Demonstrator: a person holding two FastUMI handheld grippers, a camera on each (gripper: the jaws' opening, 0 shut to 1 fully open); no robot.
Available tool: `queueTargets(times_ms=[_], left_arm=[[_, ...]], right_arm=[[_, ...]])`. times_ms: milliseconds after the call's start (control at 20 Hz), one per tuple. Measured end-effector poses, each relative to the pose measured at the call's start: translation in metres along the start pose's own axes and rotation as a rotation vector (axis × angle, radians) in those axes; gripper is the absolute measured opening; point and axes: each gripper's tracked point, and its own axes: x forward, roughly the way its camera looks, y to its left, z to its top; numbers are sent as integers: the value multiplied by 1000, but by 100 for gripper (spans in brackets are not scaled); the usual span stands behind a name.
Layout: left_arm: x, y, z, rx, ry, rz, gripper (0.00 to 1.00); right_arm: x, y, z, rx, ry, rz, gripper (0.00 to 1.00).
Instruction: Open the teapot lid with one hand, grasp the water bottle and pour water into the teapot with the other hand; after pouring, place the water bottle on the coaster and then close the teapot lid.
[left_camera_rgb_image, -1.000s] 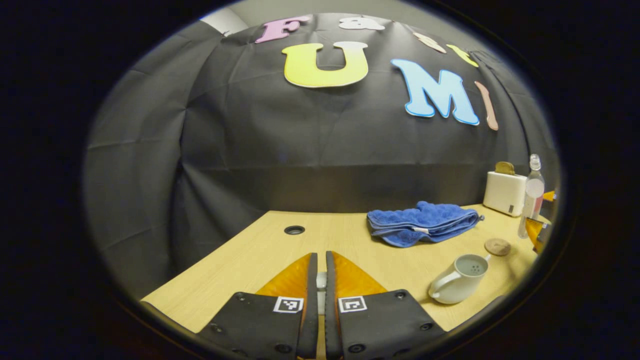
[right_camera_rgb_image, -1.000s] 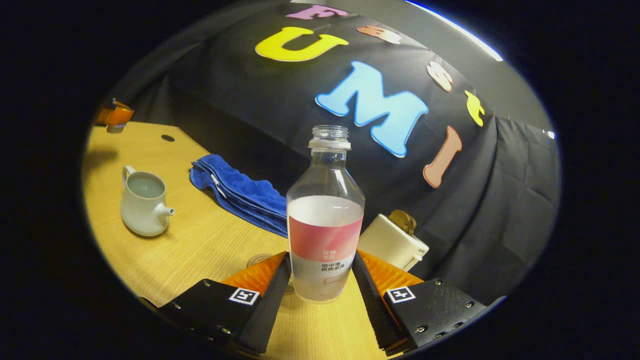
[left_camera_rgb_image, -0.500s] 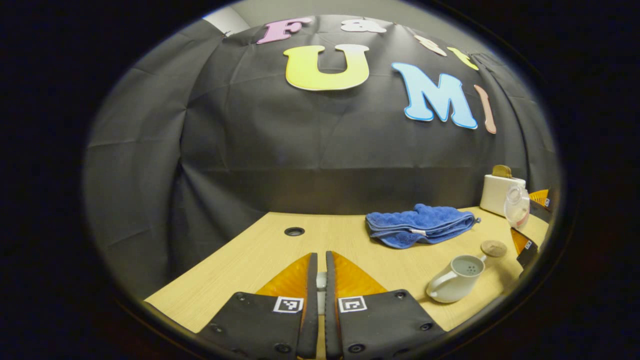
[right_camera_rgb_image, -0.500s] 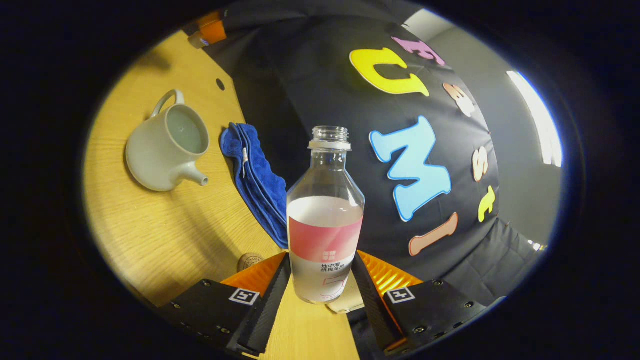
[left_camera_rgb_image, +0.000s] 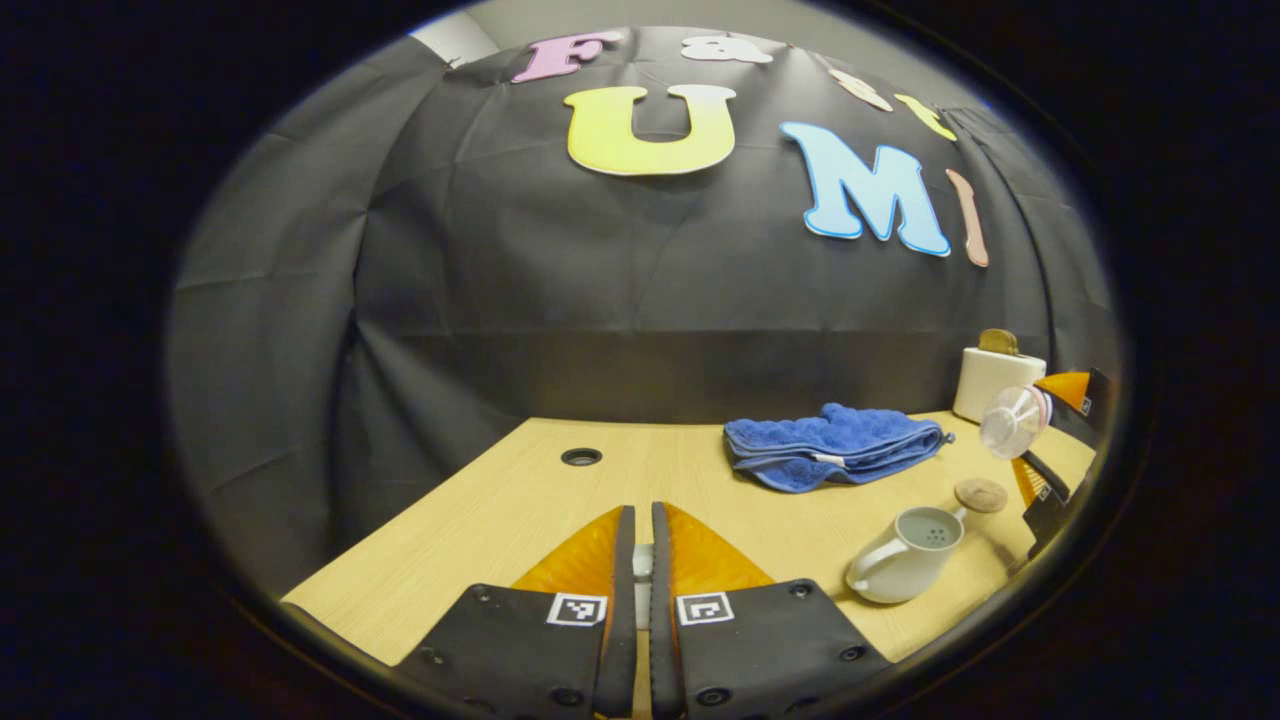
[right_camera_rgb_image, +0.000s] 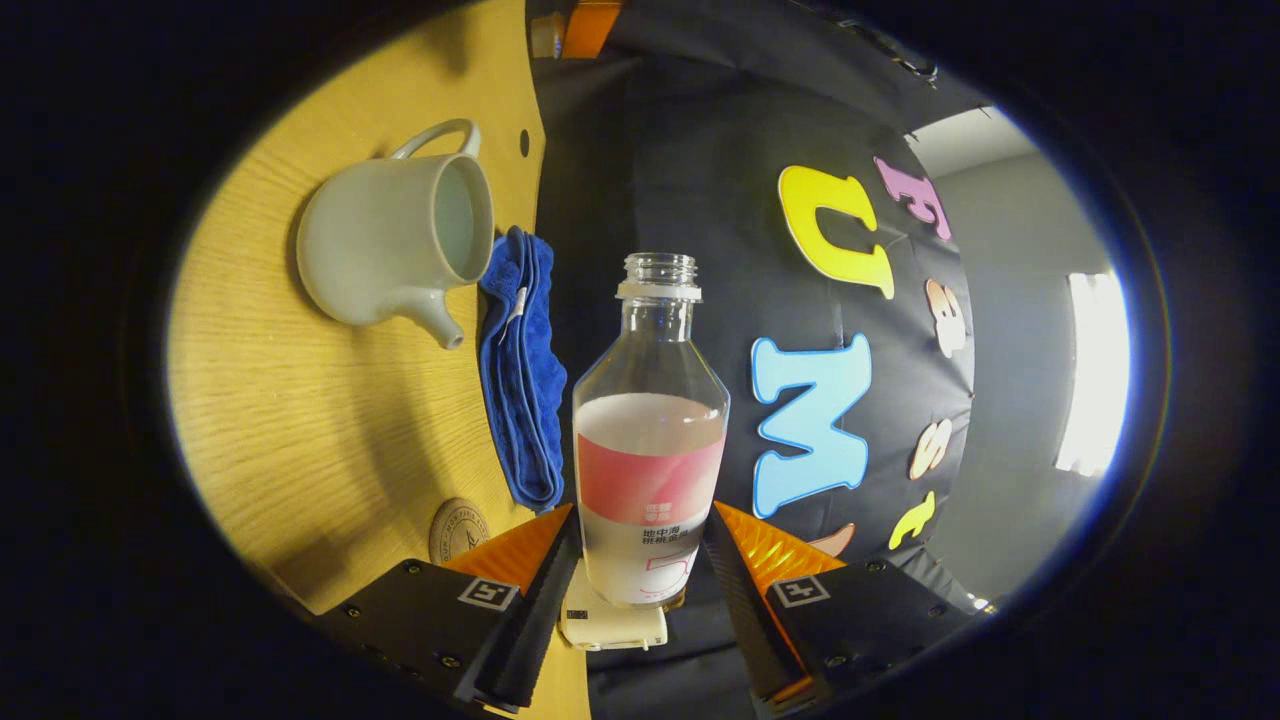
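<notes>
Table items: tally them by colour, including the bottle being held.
White: 2, teapot and toaster-like box
Blue: 1, folded towel
Brown: 1, coaster
Clear: 1, water bottle, in the right tool
Total: 5

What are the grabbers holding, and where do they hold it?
The right hand-held gripper squeezes the water bottle low on its body, at the label. The left hand-held gripper pinches something small and pale, likely the teapot's lid.
</notes>
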Motion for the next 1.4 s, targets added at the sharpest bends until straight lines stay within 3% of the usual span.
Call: queueTargets(times_ms=[650, 1400], left_arm=[[1, -5, -4, -2, 15, -18, 12], [3, -9, -10, 4, 38, -33, 12]], right_arm=[[-2, -5, 9, -240, -87, -86, 77], [9, -18, 12, -305, -140, -121, 77]])
